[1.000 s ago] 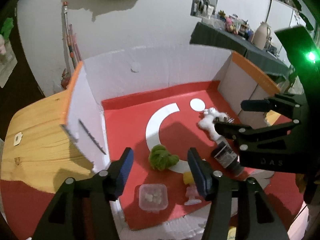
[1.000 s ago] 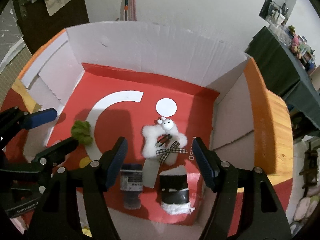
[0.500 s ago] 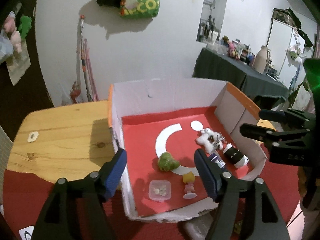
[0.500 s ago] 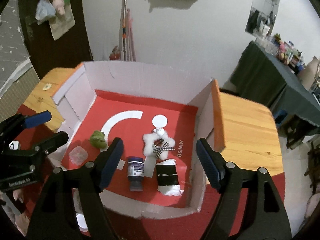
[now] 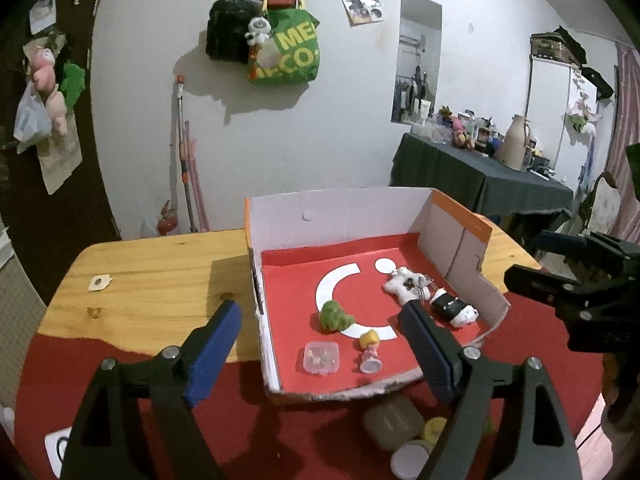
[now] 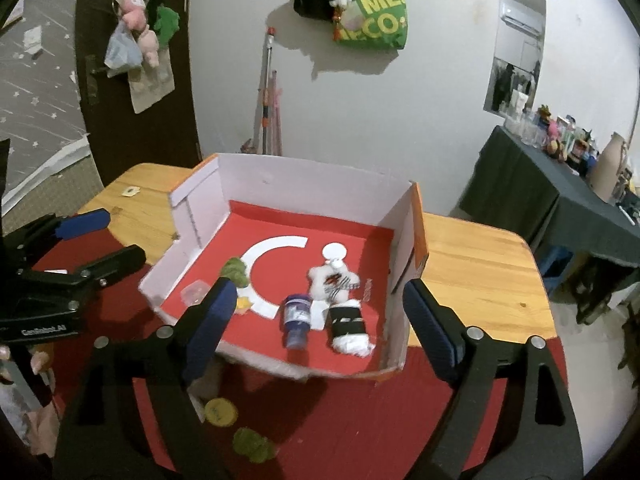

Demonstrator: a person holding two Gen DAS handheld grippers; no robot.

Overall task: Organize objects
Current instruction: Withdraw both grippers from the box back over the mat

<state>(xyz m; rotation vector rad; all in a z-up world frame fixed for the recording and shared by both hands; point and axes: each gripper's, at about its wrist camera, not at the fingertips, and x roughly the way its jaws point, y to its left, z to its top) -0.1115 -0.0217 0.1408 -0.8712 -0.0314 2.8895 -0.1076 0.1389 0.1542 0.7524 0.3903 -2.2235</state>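
An open cardboard box (image 5: pixel 348 216) with a red floor holds a green plush (image 5: pixel 334 317), a clear small case (image 5: pixel 321 357), a yellow-haired figurine (image 5: pixel 370 350), a white plush with a ribbon (image 6: pixel 332 280), a blue bottle (image 6: pixel 298 316) lying down and a black-and-white roll (image 6: pixel 349 326). My left gripper (image 5: pixel 318 320) hovers above the box's near left corner. Its jaws are opening with nothing between them. My right gripper (image 6: pixel 318 292) hangs above the box's near edge. Its jaws are also opening and hold nothing. In the left wrist view a finger hides the bottle.
The box sits on a wooden table (image 5: pixel 160 272) partly covered by a red cloth (image 6: pixel 340 408). In front of the box lie a beige jar (image 5: pixel 394 420), a yellow lid (image 6: pixel 221 411) and a green item (image 6: pixel 254 446). A dark-draped table (image 5: pixel 480 176) stands at the back right.
Both grippers have drawn back and up from inside the box, and their jaws have spread wider. The things in the box lie where they were.
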